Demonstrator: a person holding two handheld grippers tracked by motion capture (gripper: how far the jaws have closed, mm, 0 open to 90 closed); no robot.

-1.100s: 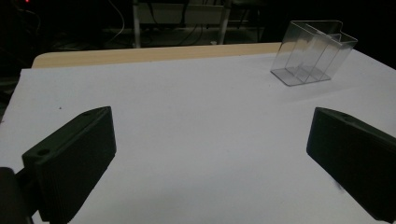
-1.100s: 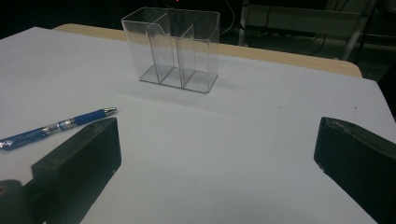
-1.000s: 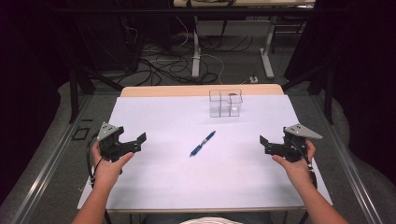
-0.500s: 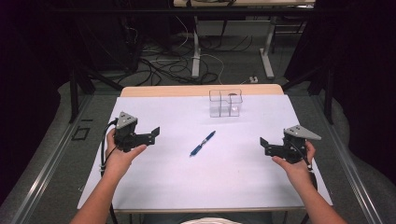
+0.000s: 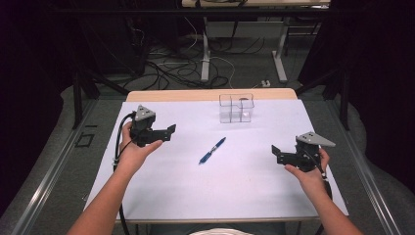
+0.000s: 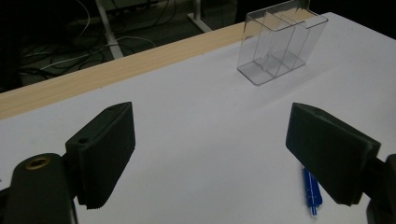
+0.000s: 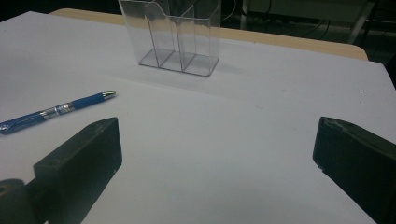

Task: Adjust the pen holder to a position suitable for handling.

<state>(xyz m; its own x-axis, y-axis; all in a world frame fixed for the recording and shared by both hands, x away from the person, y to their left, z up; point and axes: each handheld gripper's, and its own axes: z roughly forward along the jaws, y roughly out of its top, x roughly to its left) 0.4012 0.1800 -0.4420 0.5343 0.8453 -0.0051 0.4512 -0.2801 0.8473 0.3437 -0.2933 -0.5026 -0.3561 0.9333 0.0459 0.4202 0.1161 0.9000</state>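
Left gripper (image 5: 169, 131): held above the left part of the white sheet (image 5: 235, 191), forearm coming in from the bottom edge, wrist cocked so the jaws point right and slightly away, toward the table's middle. Grey three-cornered plate on top, black cable looping down past the wrist. Jaws have just been closing a bit but stand wide apart, nothing between them; the left gripper view shows bare sheet in the gap.

Blue pen (image 5: 212, 151): lies flat on the sheet near table centre, diagonal, well apart from both grippers, roughly between them. In the left gripper view only its lower end shows, the rest hidden behind one jaw. In the right gripper view the silver tip points toward the holder; its far end is cut off by the frame edge. Any print on the barrel is too small to read.

Clear plastic holder (image 5: 236, 107): upright at the far side of the sheet, beyond the pen, with inner dividers. Transparent walls make the compartment count hard to call. No label seen.

Right gripper (image 5: 275, 152): held low at the sheet's right edge, hand under the body, jaws pointing left toward the pen. Jaws wide apart, holding nothing.

Wooden table (image 5: 195, 94) edge shows past the sheet; the background is dark, cables on the floor.
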